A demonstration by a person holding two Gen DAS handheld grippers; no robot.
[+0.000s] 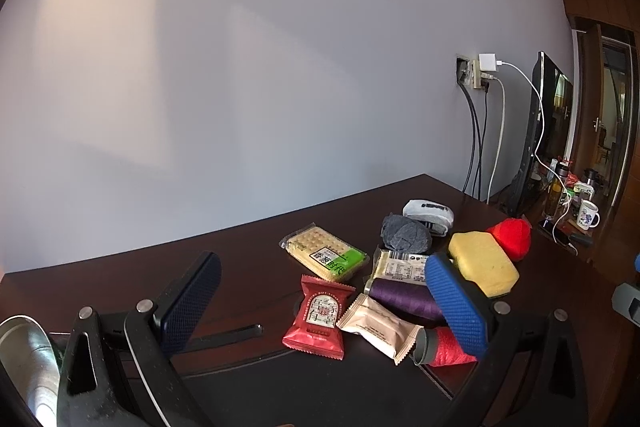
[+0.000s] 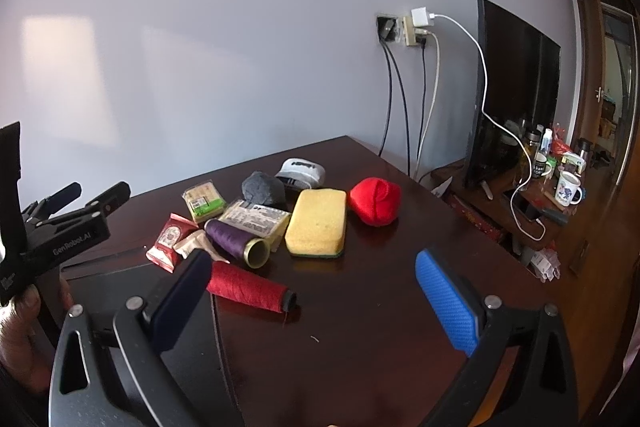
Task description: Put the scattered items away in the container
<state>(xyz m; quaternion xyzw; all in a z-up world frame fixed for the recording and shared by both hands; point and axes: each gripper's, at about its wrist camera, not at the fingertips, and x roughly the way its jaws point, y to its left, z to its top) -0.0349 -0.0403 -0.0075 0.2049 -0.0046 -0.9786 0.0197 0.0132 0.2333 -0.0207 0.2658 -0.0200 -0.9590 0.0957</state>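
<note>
Red conical thread spool [image 2: 250, 286] lies flat, long axis 10-to-4 o'clock, dark tip toward 4; right gripper [image 2: 316, 301] and left gripper [image 1: 324, 303] both spread wide, holding nothing.

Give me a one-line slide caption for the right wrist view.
Open right gripper above a dark table scattered with thread spools, snack packets, a yellow sponge and a red ball.

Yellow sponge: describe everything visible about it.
The sponge is a rounded yellow block, porous-looking, with a thin dark green scrub layer underneath. It lies flat on the dark table, near the purple spool and the red ball; whether it touches either cannot be told. Neither gripper touches it.
</note>
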